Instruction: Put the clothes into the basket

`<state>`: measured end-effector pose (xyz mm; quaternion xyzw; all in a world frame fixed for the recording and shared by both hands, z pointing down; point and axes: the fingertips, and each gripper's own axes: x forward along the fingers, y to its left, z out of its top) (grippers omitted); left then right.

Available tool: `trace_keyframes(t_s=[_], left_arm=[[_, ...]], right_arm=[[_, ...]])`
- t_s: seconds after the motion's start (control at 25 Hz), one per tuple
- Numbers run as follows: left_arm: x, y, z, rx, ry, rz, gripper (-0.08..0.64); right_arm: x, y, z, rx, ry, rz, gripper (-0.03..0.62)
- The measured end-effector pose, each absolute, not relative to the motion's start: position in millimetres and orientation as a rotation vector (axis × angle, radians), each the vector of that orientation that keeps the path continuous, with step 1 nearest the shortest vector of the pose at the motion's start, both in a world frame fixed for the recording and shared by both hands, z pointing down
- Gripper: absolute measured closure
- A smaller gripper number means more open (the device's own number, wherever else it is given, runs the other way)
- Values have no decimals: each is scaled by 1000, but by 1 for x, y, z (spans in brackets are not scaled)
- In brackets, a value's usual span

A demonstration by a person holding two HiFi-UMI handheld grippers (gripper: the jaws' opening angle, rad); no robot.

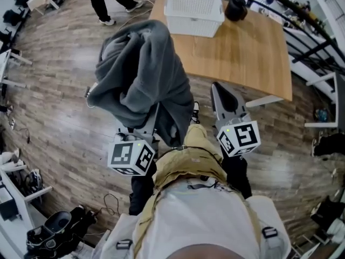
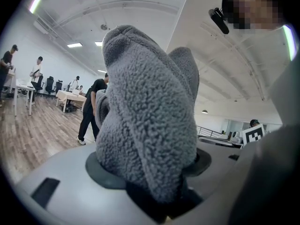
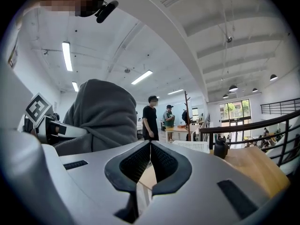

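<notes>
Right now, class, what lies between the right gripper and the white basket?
Only a bare stretch of wooden tabletop lies between the right gripper and the white basket; the head view shows this.

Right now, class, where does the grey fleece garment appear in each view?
Head view: grey fleece garment, left of centre, bunched.
Left gripper view: garment fills the centre, clamped between the jaws.
Right gripper view: garment at left.
Shared landmark: white perforated plastic basket, in head and right gripper views.

The garment [image 1: 144, 74] is nubbly matt fleece — the basket [image 1: 191, 27] perforated plastic, the table [image 1: 253, 53] smooth wood.
</notes>
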<state>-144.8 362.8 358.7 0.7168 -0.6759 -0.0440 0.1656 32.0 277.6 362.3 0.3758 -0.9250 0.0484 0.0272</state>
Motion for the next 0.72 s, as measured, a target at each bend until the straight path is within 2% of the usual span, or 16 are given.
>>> trace_keyframes(t_s=[0.72], left_arm=[[-162,137,344,1981,-1964,-135,267]], right_arm=[[38,47,348,1177,-2899,196,571]])
